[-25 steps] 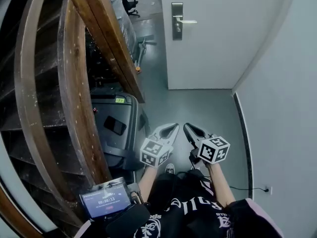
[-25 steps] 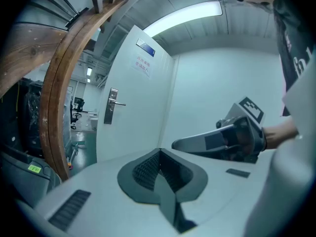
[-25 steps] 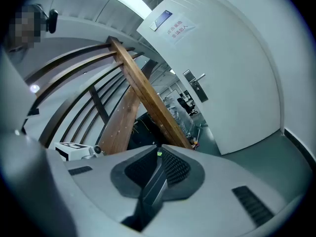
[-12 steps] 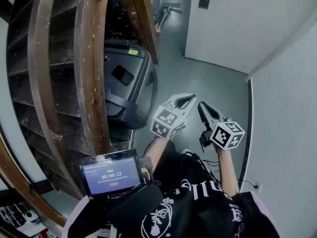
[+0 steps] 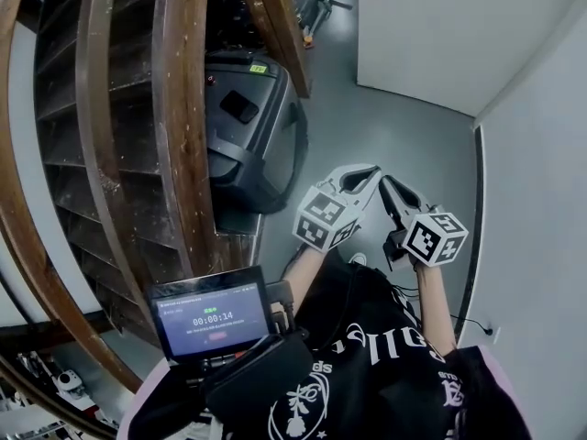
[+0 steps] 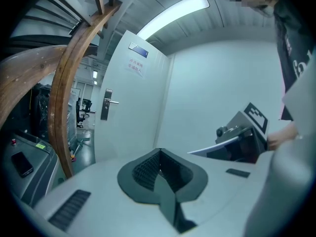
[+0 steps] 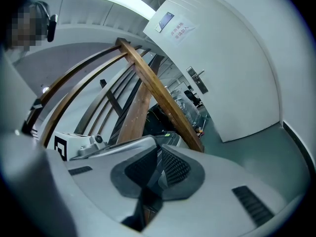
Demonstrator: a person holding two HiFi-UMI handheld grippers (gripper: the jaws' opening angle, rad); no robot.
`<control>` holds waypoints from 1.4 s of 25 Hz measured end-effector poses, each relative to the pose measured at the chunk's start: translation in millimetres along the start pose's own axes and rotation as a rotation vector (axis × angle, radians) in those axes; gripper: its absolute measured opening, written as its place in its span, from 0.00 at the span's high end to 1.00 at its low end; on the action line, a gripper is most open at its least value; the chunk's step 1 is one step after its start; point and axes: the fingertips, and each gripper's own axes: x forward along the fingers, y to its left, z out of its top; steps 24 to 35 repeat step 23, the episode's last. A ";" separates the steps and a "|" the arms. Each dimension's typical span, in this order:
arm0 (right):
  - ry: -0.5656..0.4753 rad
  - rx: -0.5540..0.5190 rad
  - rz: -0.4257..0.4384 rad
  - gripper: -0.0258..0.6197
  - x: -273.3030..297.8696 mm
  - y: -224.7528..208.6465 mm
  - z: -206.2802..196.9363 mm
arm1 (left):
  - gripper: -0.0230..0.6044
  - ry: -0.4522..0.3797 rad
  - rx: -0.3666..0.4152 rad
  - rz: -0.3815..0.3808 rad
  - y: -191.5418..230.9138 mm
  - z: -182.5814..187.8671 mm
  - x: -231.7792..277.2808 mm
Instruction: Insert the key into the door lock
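Standing back from door (image 5: 440, 26), left hand-held gripper (image 5: 371, 171) & right hand-held gripper (image 5: 389, 183) both closed, empty; no key visible. Lock (image 6: 105, 105) far ahead, well apart. Fits approach or after insertion.

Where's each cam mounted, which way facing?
Head view: on the head, aimed steeply down; torso, left gripper, right gripper show.
Left gripper view: on the left gripper, facing the door; own jaws, right gripper show.
Right gripper view: on the right gripper, facing the wooden rail; own jaws show.
Shared: the door in both gripper views.
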 end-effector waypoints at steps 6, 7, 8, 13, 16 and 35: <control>-0.025 -0.006 0.006 0.90 -20.8 4.6 -7.7 | 0.96 -0.014 0.015 0.014 -18.9 -2.2 -10.9; -0.025 -0.009 0.004 0.90 -23.3 4.0 -9.1 | 0.96 -0.014 0.017 0.015 -21.4 -3.0 -11.7; -0.025 -0.010 0.002 0.90 -25.5 3.0 -10.3 | 0.96 -0.014 0.017 0.016 -23.5 -3.7 -12.3; -0.020 -0.013 -0.006 0.90 -33.8 -3.4 -10.9 | 0.96 -0.016 0.018 0.018 -29.9 -2.6 -7.8; -0.021 -0.012 -0.005 0.90 -39.2 -7.7 -11.0 | 0.96 -0.018 0.024 0.023 -34.0 -0.8 -5.7; -0.030 0.004 0.005 0.90 -47.2 -14.4 -8.4 | 0.96 -0.018 0.021 0.048 -35.2 -1.0 -6.3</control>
